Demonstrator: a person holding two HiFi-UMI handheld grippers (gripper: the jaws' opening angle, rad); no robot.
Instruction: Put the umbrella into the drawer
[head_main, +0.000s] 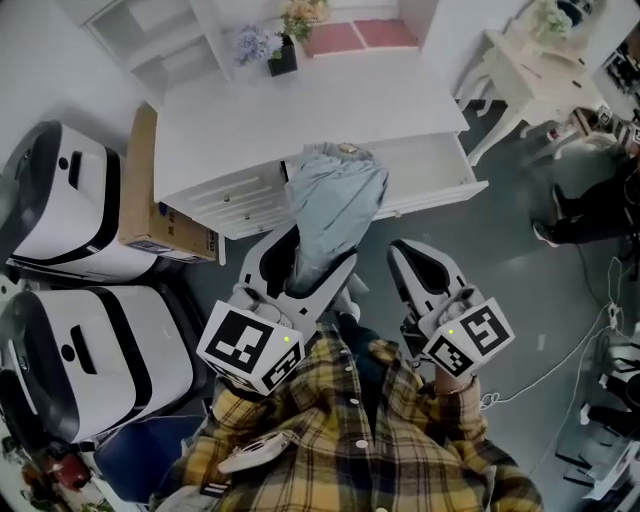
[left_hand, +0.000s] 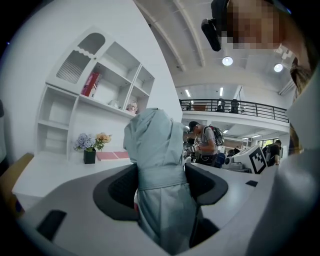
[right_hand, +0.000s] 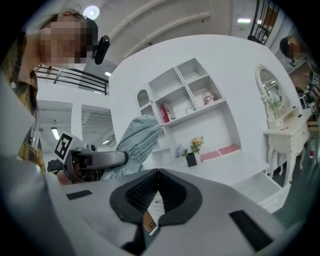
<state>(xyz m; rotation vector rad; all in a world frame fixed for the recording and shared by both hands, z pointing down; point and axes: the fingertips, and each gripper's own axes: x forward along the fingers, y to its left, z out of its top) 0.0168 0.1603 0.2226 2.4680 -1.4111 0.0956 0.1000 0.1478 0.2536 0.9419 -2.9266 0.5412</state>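
A folded pale blue-grey umbrella (head_main: 335, 200) stands up between the jaws of my left gripper (head_main: 310, 258), which is shut on its lower part. Its top end hangs over the front of the open white drawer (head_main: 440, 190) of the white desk (head_main: 300, 110). The left gripper view shows the umbrella (left_hand: 155, 165) clamped upright between both pads of that gripper (left_hand: 161, 186). My right gripper (head_main: 405, 258) is to the right of the umbrella and apart from it. In the right gripper view this gripper (right_hand: 157, 172) is shut with its tips touching and nothing held, and the umbrella (right_hand: 137, 140) is at its left.
Two large white rounded machines (head_main: 70, 200) (head_main: 90, 360) and a cardboard box (head_main: 140, 190) stand left of the desk. A black flower vase (head_main: 283, 55) sits at the desk's back. A white dressing table (head_main: 530, 70) stands at the right, with cables (head_main: 600, 330) on the floor.
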